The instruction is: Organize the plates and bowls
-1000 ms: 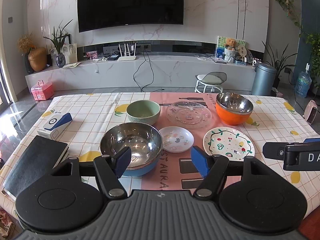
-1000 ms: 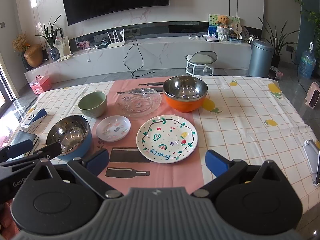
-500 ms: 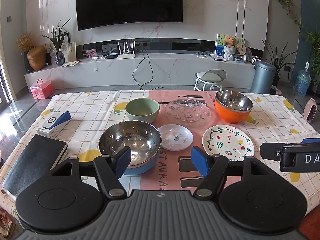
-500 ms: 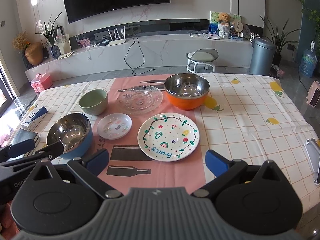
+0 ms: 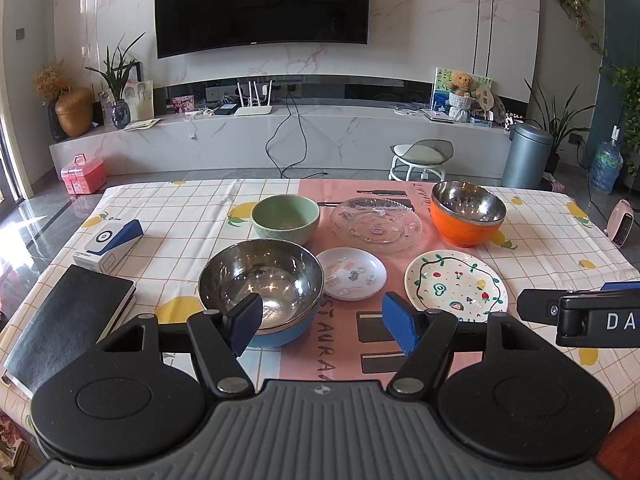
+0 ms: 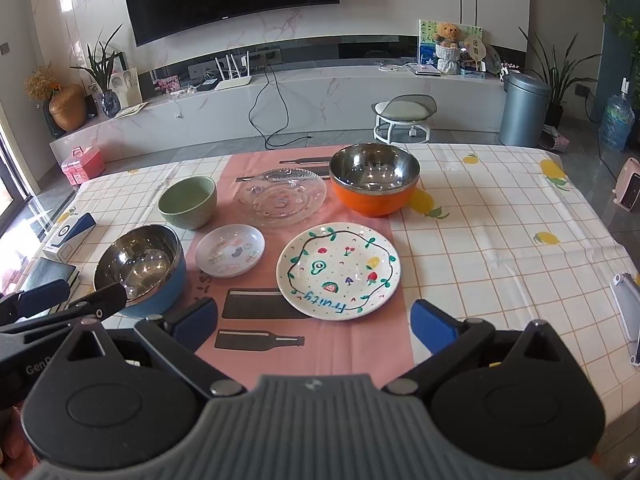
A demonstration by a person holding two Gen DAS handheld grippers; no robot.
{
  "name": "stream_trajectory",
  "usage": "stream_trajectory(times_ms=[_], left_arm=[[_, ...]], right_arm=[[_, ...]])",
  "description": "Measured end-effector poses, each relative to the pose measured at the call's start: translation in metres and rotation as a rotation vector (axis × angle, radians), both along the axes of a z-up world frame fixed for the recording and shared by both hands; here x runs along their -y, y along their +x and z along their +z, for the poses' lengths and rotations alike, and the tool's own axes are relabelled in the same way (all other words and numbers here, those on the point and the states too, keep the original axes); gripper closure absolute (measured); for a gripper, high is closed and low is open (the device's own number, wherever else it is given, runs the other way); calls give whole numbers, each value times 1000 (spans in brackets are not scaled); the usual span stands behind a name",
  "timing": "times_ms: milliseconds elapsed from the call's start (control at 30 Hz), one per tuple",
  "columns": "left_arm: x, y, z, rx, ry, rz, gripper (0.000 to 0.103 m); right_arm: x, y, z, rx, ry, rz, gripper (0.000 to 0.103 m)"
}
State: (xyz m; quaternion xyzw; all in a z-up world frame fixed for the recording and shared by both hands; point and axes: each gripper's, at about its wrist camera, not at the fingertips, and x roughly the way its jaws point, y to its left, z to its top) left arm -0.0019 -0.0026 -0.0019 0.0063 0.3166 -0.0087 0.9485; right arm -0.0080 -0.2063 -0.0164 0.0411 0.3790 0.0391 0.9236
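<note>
Left gripper [image 5: 322, 322]: jaws spread wide, nothing between them, poised over the near table edge just in front of the blue steel bowl [image 5: 261, 284]. Right gripper [image 6: 316, 325]: jaws spread wide, empty, just short of the fruit-painted plate [image 6: 338, 270]. Between these 2 dishes lies the small white plate [image 6: 232, 250]. Behind: green bowl [image 6: 188, 201], glass plate [image 6: 280, 196], orange steel bowl [image 6: 375, 178]. All 6 stand separately on the checked tablecloth [image 6: 500, 232].
</note>
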Motion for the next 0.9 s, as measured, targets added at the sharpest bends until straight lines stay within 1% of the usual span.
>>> stream_trajectory(times_ms=[900], left_arm=[[-5,-3,-1,-14,-22,5,23]], right_arm=[[-1,0,-5,-23,1,-3,3]])
